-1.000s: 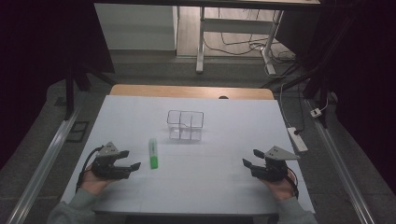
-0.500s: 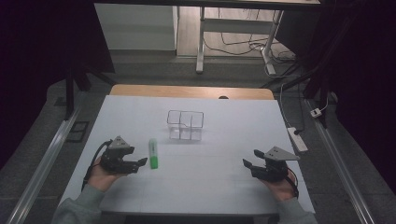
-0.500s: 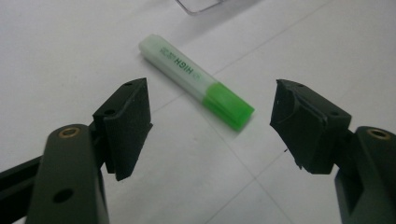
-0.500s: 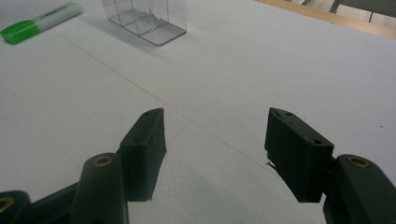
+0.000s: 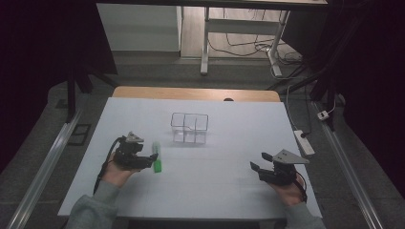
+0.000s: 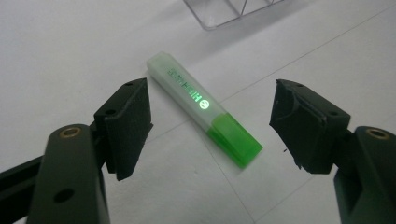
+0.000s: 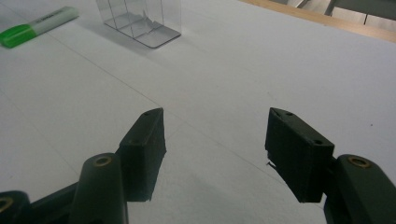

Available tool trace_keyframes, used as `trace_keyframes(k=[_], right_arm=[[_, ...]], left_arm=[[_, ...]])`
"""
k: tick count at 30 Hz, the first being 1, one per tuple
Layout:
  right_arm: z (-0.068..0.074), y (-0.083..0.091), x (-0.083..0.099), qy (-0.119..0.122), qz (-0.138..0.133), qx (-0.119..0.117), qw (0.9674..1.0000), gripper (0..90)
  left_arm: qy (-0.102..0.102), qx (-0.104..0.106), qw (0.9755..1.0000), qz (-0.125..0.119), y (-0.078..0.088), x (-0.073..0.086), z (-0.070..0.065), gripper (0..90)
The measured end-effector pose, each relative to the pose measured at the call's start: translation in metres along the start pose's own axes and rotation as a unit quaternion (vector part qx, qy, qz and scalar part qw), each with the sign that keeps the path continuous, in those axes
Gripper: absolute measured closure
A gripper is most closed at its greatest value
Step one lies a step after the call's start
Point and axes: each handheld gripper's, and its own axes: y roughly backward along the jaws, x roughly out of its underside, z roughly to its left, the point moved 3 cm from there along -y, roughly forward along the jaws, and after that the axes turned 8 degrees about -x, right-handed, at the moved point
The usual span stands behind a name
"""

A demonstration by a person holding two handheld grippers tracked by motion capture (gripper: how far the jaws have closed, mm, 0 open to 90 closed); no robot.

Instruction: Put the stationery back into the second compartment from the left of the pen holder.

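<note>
A: So, grippers first. How many, and what state?

B: Two. Left gripper (image 5: 152,160) is right at the highlighter (image 5: 157,156), jaws spread wide. In the left gripper view the highlighter (image 6: 203,111) lies flat on the table btwn the two jaws, and neither pad touches it. Right gripper (image 5: 256,166) sits well apart near the table's right front, jaws also spread, nothing btwn them but bare table.

A: Highlighters, count?

B: One. Pale body, green cap; cap end points toward the person's side.

A: Anything else on the table (image 5: 224,191)?

B: One clear box (image 5: 190,128), w/ dividers, standing upright farther back near the middle. Looks like four compartments, can't be sure. Highlighter is near it but apart, to its front left.

A: Hands?

B: Two, one per gripper, grey sleeves (image 5: 93,212) at the bottom edge.
</note>
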Motion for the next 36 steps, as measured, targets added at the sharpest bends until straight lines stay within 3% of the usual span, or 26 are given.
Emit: trace_keyframes(k=[3, 14, 19, 29, 36], right_arm=[[0.002, -0.001, 0.000, 0.005, 0.003, -0.003, 1.0000, 37.5], [0.003, -0.004, 0.001, 0.010, 0.010, -0.003, 0.9999, 37.1], [0.002, -0.004, 0.001, 0.009, 0.010, -0.004, 0.9999, 36.8], [0.002, -0.005, 0.001, 0.015, 0.015, -0.002, 0.9998, 36.1], [0.002, -0.005, 0.001, 0.018, 0.017, 0.001, 0.9997, 36.0]], left_arm=[[-0.005, -0.011, 0.9999, 0.006, -0.002, 0.000, -0.004, 29.0], [0.005, -0.013, 0.9991, 0.039, -0.024, 0.000, -0.011, 27.8], [0.001, -0.025, 0.9983, 0.053, -0.032, 0.001, -0.016, 27.1], [0.003, -0.045, 0.9958, 0.080, -0.044, 0.004, -0.022, 25.7], [-0.014, -0.059, 0.9930, 0.102, -0.050, 0.008, -0.028, 28.1]])
